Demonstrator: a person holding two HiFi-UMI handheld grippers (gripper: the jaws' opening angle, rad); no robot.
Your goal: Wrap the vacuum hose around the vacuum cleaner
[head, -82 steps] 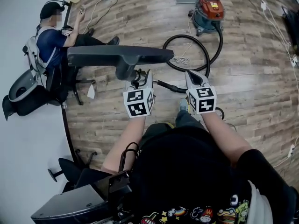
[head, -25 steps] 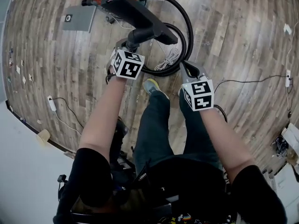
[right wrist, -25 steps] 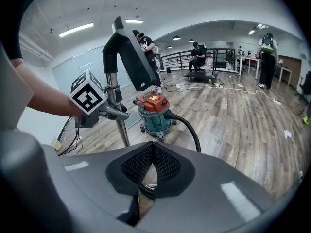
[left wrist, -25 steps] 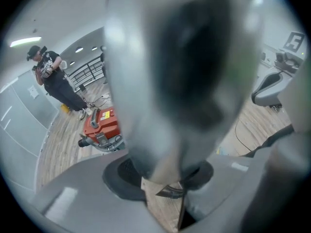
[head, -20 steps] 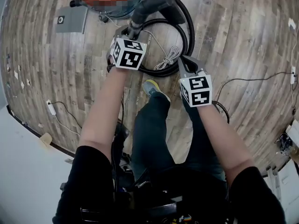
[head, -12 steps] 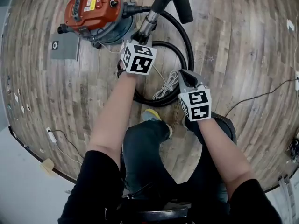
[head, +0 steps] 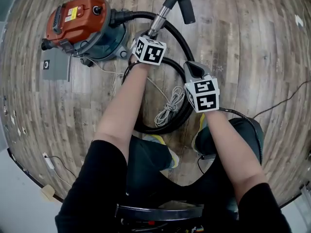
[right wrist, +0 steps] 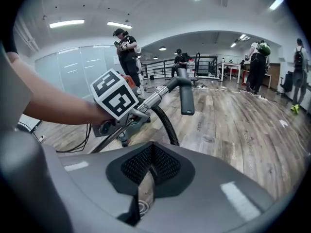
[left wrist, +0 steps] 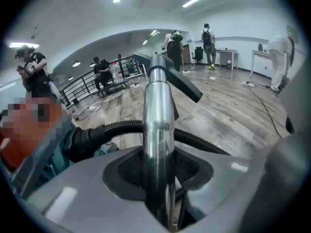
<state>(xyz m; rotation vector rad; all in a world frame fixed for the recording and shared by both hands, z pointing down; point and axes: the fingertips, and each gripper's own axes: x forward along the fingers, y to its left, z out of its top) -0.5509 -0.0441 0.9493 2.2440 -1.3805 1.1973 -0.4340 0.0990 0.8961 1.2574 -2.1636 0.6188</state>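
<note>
Jaws of the left gripper (left wrist: 158, 174) are clamped on the metal wand tube (left wrist: 156, 106), low on its shaft, a hold that lets the stiff end of the line be steered while the soft part follows. Beyond the grip the tube rises to the dark floor nozzle (left wrist: 179, 79), carried clear of the floor (left wrist: 228, 115). Just past the jaws and to their left, the black vacuum hose (left wrist: 116, 129) runs into the red vacuum cleaner (head: 77, 21). The cleaner stands close beside this gripper, so the wand looks held near the body ready for winding. The right gripper (right wrist: 146, 181) hovers to the other's right and set further back, its jaws closed to a slit with nothing caught in them; only floor shows through. In the head view it sits over the hose where the hose curves away from the cleaner and back in a wide loop, with a bundled white cord (head: 167, 108) lying inside that loop. Judged from this, the hose lies beside the cleaner and not yet round it, and the free gripper seems placed to gather the slack
</note>
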